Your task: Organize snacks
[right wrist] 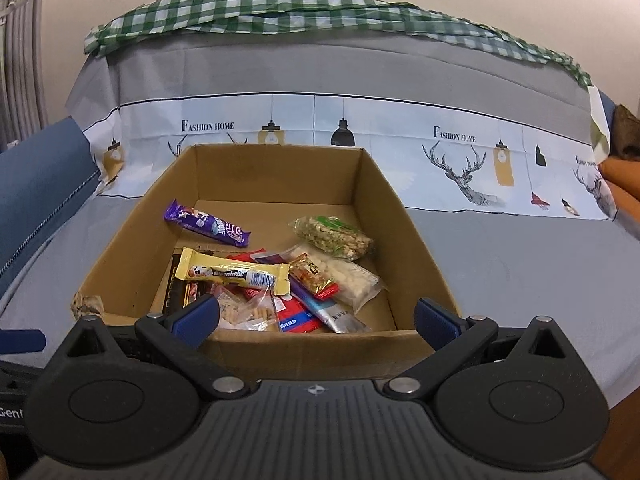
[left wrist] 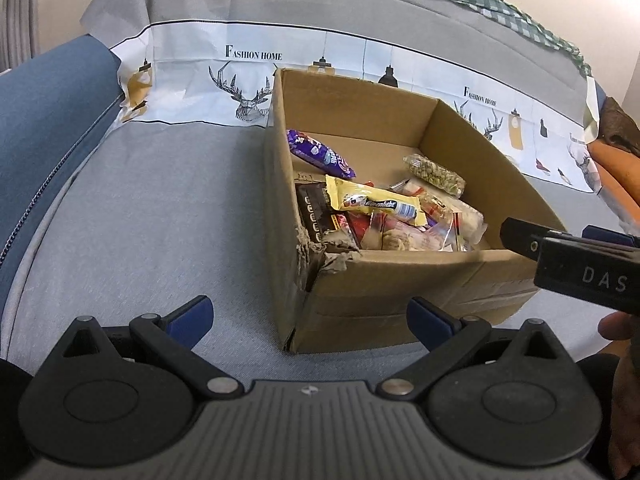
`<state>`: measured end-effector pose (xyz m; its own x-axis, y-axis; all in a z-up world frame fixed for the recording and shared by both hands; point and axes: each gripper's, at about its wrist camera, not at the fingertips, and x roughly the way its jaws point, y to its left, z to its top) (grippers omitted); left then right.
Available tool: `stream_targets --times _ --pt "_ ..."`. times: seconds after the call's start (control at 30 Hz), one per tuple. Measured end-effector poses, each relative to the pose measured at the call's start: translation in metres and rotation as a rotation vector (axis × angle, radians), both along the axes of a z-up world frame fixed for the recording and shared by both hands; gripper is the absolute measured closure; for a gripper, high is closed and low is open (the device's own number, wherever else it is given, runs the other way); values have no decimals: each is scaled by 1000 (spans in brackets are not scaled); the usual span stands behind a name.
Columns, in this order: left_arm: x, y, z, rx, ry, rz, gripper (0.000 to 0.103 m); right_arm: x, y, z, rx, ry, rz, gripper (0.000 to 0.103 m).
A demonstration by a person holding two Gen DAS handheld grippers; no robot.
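An open cardboard box [left wrist: 400,280] [right wrist: 372,184] sits on a grey sheet. It holds several snacks: a purple bar [right wrist: 206,224] [left wrist: 320,154], a yellow bar [right wrist: 234,274] [left wrist: 376,200], a green-and-tan nut pack [right wrist: 334,238] [left wrist: 434,172], a white rice-cracker pack [right wrist: 352,280] and red and dark packets [right wrist: 298,320]. My left gripper [left wrist: 310,318] is open and empty, low before the box's torn near corner. My right gripper [right wrist: 316,320] is open and empty at the box's near wall; its body shows in the left wrist view [left wrist: 580,264].
The grey sheet [left wrist: 160,220] covers a sofa seat, with a printed "Fashion Home" band [right wrist: 460,160] on the backrest and a green checked cloth [right wrist: 280,12] on top. A blue cushion [left wrist: 44,120] lies to the left. An orange item [right wrist: 624,188] lies at far right.
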<state>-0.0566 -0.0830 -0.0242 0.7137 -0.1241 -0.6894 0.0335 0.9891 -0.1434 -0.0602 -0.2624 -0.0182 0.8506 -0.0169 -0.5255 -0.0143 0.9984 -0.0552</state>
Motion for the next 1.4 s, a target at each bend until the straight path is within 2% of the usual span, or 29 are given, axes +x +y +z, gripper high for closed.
stream_targets --times 1.4 --pt "0 -3 -1 15 -14 -29 0 0 2 0 -11 -3 3 1"
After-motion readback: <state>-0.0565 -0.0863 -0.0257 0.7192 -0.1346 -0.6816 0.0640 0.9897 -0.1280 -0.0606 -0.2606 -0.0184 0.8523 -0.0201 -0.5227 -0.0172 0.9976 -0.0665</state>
